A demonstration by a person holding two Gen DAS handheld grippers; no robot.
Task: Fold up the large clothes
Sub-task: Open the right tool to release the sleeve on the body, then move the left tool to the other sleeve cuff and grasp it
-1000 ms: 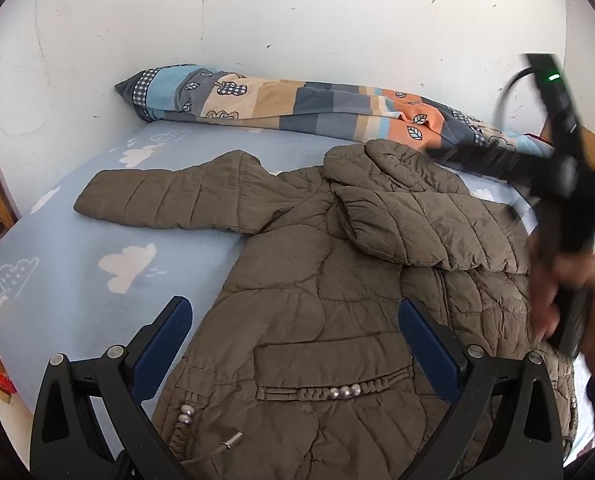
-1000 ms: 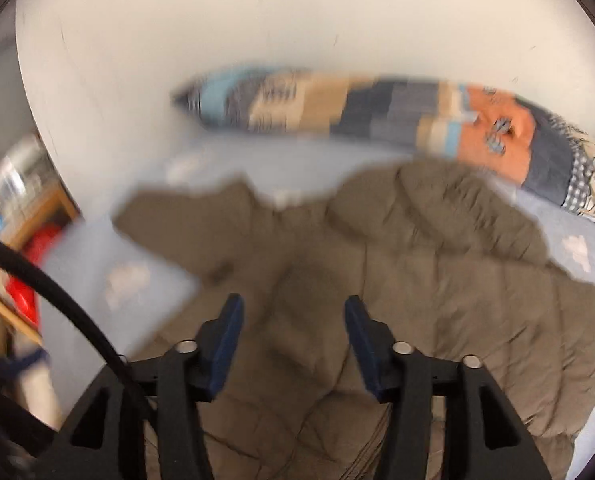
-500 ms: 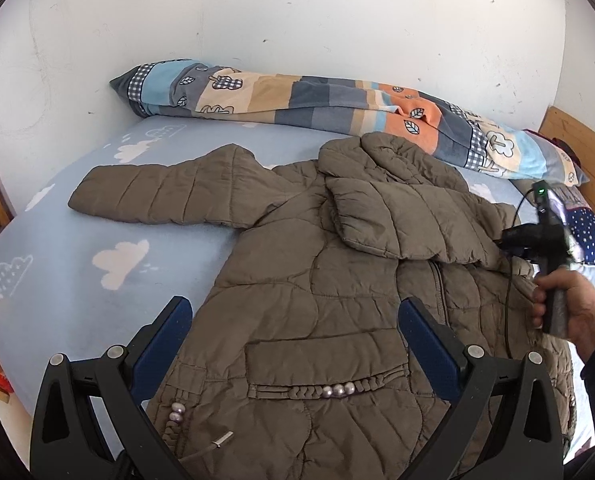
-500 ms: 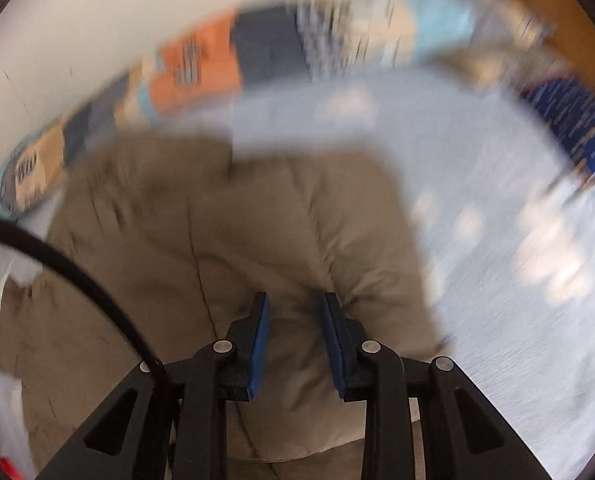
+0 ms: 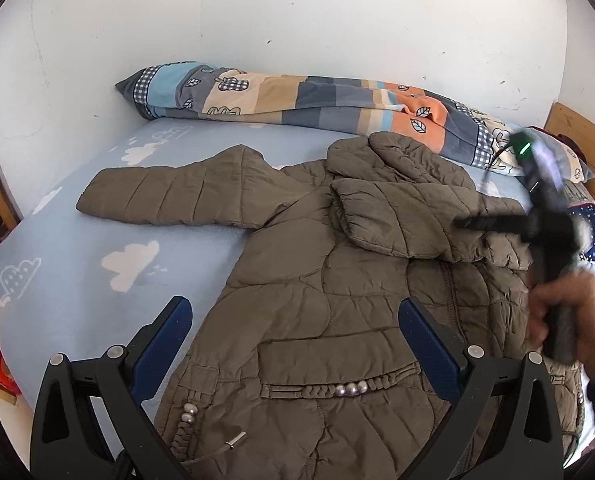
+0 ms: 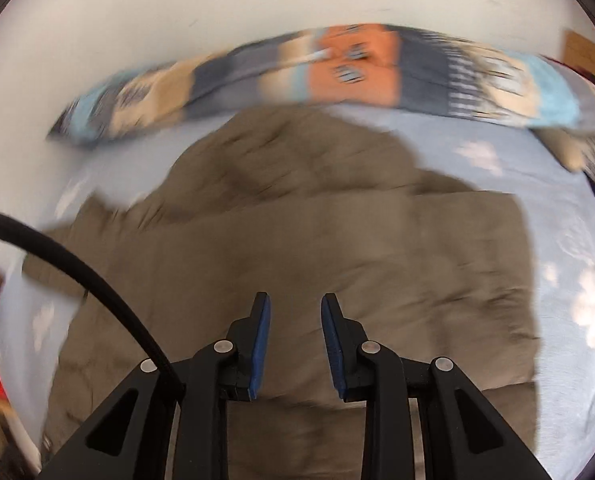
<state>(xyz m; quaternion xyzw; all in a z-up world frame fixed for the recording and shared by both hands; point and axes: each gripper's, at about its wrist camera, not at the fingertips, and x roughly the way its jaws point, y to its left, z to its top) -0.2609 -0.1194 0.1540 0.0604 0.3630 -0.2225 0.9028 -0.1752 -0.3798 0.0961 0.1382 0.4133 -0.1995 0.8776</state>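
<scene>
- A bed with a pale blue cloud-print sheet (image 5: 81, 264) stands against a white wall (image 5: 297, 20); a patchwork duvet (image 5: 297, 98) lies rolled along the wall side.
- The brown quilted jacket (image 5: 337, 292) lies spread on the sheet, directly ahead of and under both grippers, one sleeve folded across its chest, the other stretched out to the left.
- The left gripper (image 5: 295, 322) hovers over the hem, jaws spread wide, holding nothing.
- The right gripper (image 6: 295, 320), blurred, hangs above the jacket, fingers parted with a narrow gap, empty.

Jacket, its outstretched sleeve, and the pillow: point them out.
jacket (image 5: 337, 304), left wrist view, front panel
sleeve (image 5: 169, 196), left wrist view, middle of the arm
pillow (image 5: 281, 94), left wrist view, beige patch
</scene>
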